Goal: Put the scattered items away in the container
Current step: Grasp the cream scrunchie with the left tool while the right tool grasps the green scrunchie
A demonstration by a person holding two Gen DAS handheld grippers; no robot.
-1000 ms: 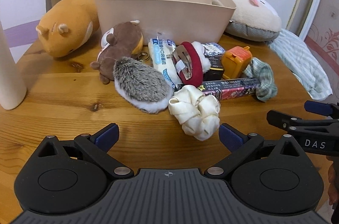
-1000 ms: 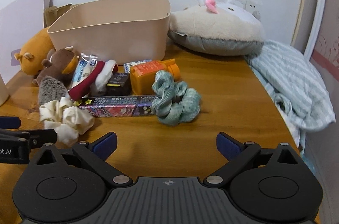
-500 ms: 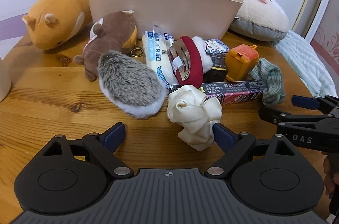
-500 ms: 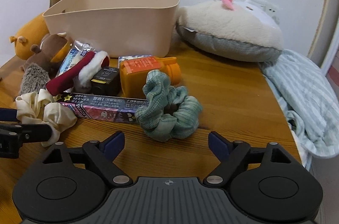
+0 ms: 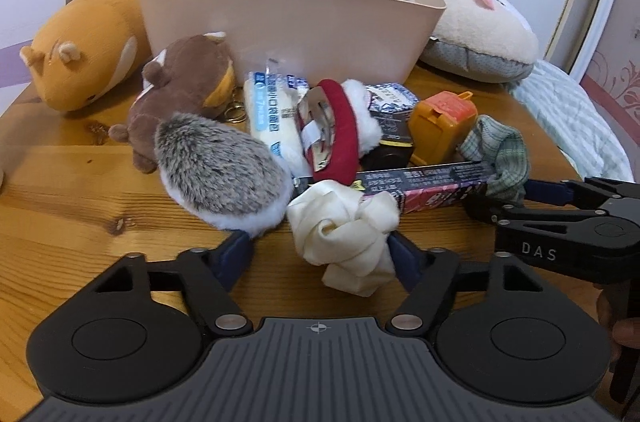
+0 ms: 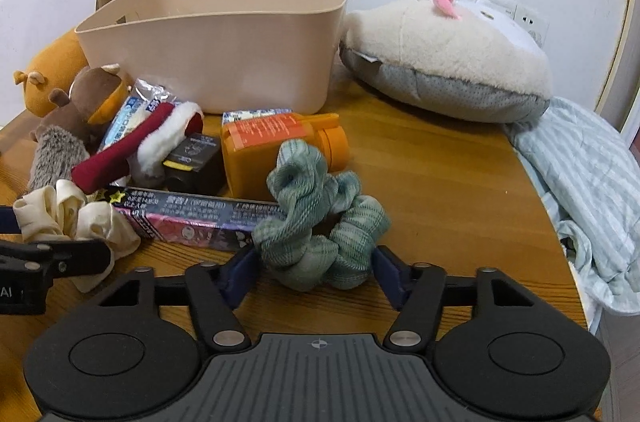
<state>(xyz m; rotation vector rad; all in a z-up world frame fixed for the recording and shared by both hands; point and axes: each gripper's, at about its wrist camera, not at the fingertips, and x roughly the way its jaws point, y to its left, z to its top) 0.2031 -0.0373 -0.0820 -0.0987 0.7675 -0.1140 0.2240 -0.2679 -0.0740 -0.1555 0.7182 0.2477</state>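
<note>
A beige bin point(image 5: 288, 18) stands at the back of the wooden table point(image 5: 68, 206); it also shows in the right wrist view point(image 6: 224, 50). In front of it lie a cream scrunchie point(image 5: 348, 234), a grey hedgehog plush point(image 5: 216, 170), a brown plush point(image 5: 184, 78), a red hair clip point(image 5: 340, 134), an orange box point(image 5: 444, 126), a dark flat box point(image 5: 424, 182) and a green scrunchie point(image 6: 320, 218). My left gripper point(image 5: 320, 254) is open around the cream scrunchie. My right gripper point(image 6: 316, 270) is open around the green scrunchie.
An orange plush point(image 5: 84, 38) lies left of the bin. A cream pillow plush point(image 6: 444, 62) lies to the right of it, with a striped cloth point(image 6: 588, 190) at the table's right edge. A white packet point(image 5: 272, 114) and a small black box point(image 6: 192, 162) lie in the pile.
Both grippers have moved forward toward the pile. The left now has the cream scrunchie between its fingers, the right the green scrunchie. Both fingers have narrowed a little.
</note>
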